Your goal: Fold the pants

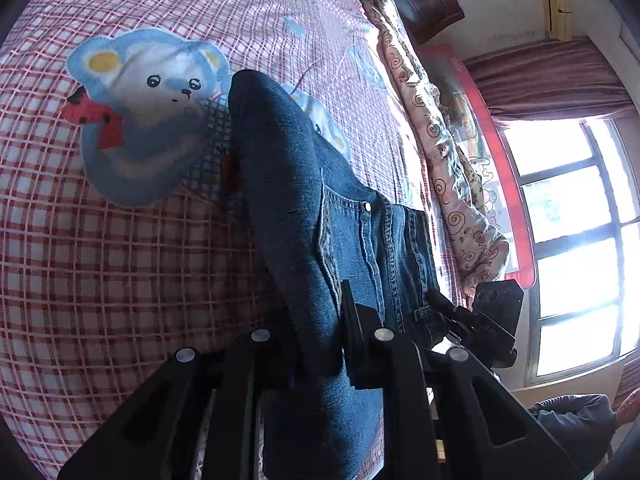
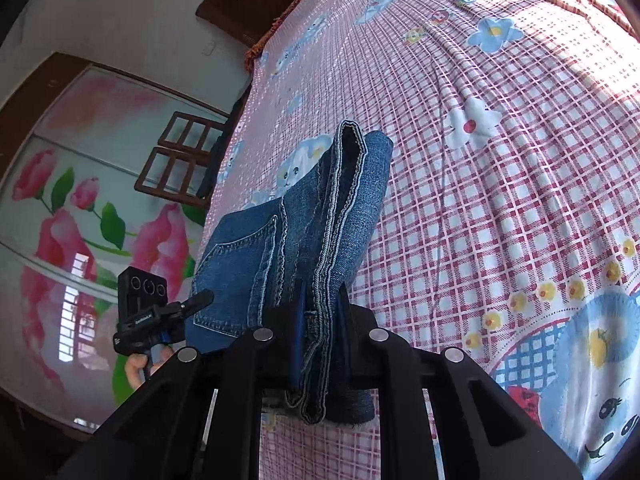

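Left wrist view, bedsheet [image 1: 120, 260]: a red-and-white checked cloth is seen filling the left and upper part of the frame.
Left wrist view, bear print [image 1: 148, 116]: a blue and white bear with a red bow is printed on the sheet at upper left, just left of the denim.
Left wrist view, pants [image 1: 304, 208]: blue jeans are held up in the middle of the frame, running from the centre top down to the bottom edge, above the bedsheet; a pocket seam and a rivet are shown right of centre.
Left wrist view, left gripper [image 1: 320, 340]: the jaws are closed on a fold of the pants at lower centre, with denim pinched between the two black fingers.
Left wrist view, floral quilt [image 1: 436, 152]: a rolled quilt is laid along the bed's far edge, right of centre.
Left wrist view, window [image 1: 576, 240]: bright panes are seen at the right edge, under a dark red curtain [image 1: 548, 80].
Right wrist view, wardrobe door [image 2: 80, 208]: a panel with pink flowers is seen at the left.
Right wrist view, other gripper: the left gripper is visible at lower left, against the edge of the pants.
Right wrist view, right gripper [image 2: 320, 320]: the jaws are clamped on bunched hems and seams of the pants at lower centre.
Right wrist view, pants: the denim is held up at centre, above the bedsheet, which spreads to the right.
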`<state>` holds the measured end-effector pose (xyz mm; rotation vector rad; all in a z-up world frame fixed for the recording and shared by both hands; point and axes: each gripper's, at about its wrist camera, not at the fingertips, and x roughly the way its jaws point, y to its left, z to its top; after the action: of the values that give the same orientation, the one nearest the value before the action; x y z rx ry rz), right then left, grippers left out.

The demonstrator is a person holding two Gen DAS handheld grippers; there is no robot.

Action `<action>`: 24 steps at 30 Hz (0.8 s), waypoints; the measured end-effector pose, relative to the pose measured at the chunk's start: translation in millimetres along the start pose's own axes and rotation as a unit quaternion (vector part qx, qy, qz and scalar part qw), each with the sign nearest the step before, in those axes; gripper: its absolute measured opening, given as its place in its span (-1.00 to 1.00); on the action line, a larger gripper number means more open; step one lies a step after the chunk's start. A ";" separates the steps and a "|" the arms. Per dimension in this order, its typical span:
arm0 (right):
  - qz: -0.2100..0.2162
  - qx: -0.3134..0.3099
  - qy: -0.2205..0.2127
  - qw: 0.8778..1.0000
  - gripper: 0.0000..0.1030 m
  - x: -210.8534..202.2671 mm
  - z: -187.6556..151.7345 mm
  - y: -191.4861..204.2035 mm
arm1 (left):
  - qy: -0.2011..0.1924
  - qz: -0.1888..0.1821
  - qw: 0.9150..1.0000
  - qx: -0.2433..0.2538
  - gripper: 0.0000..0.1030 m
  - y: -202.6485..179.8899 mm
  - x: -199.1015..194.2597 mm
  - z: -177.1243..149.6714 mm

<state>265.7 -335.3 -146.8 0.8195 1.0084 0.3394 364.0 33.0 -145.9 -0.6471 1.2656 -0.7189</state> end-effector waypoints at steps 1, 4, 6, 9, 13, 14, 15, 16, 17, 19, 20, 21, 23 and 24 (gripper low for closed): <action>0.006 0.011 0.001 1.000 -0.73 0.6 -3.4 -10.9 | 0.001 -0.004 1.000 -0.004 -0.62 8.3 2.3 -2.8; -0.001 0.030 0.000 1.000 -0.69 4.5 -9.0 -25.9 | -0.004 -0.010 0.999 -0.037 -0.20 33.2 3.0 -9.2; -0.002 0.046 0.005 0.999 -0.57 6.1 -9.8 -33.1 | -0.009 -0.029 0.998 -0.057 -0.16 44.9 -0.2 -10.0; -0.019 0.040 0.004 0.999 -0.54 -4.6 -10.7 -34.2 | -0.030 -0.013 0.997 -0.068 0.23 45.8 -13.6 -15.1; -0.075 -0.005 -0.033 0.997 -0.54 -35.1 -15.1 -14.5 | -0.098 0.061 0.993 -0.037 0.62 19.6 -49.5 -21.0; -0.090 -0.022 -0.041 0.995 -0.54 -41.7 -17.9 -6.1 | -0.106 0.089 0.990 -0.024 0.67 9.8 -56.0 -23.7; -0.101 -0.041 -0.047 0.993 -0.54 -47.1 -21.8 3.6 | -0.115 0.122 0.986 -0.007 0.74 -1.4 -61.8 -28.5; -0.112 -0.061 -0.053 0.990 -0.54 -51.5 -26.4 14.0 | -0.125 0.152 0.980 0.016 0.75 -14.6 -66.6 -35.3; -0.126 -0.082 -0.058 0.987 -0.54 -54.4 -31.1 25.8 | -0.135 0.180 0.974 0.042 0.76 -26.2 -71.8 -41.9; -0.143 -0.123 -0.068 0.980 -0.54 -56.7 -40.9 48.9 | -0.159 0.234 0.955 0.087 0.88 -48.7 -77.4 -59.8; -0.154 -0.142 -0.072 0.975 -0.54 -55.4 -45.5 60.3 | -0.169 0.252 0.947 0.105 0.88 -53.8 -81.9 -67.4; -0.167 -0.160 -0.076 0.970 -0.54 -54.0 -50.5 69.3 | -0.180 0.267 0.940 0.116 0.90 -62.7 -80.9 -76.2; -0.190 -0.189 -0.085 0.960 -0.54 -48.7 -57.8 86.6 | -0.195 0.285 0.929 0.130 0.94 -74.0 -79.1 -88.6; -0.197 -0.198 -0.088 0.956 -0.54 -46.7 -61.6 91.6 | -0.197 0.291 0.926 0.136 0.94 -80.7 -73.4 -94.9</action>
<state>199.2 -275.1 -67.2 0.2688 0.8739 0.1153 250.4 36.3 -56.6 -0.1501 0.8900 -0.2389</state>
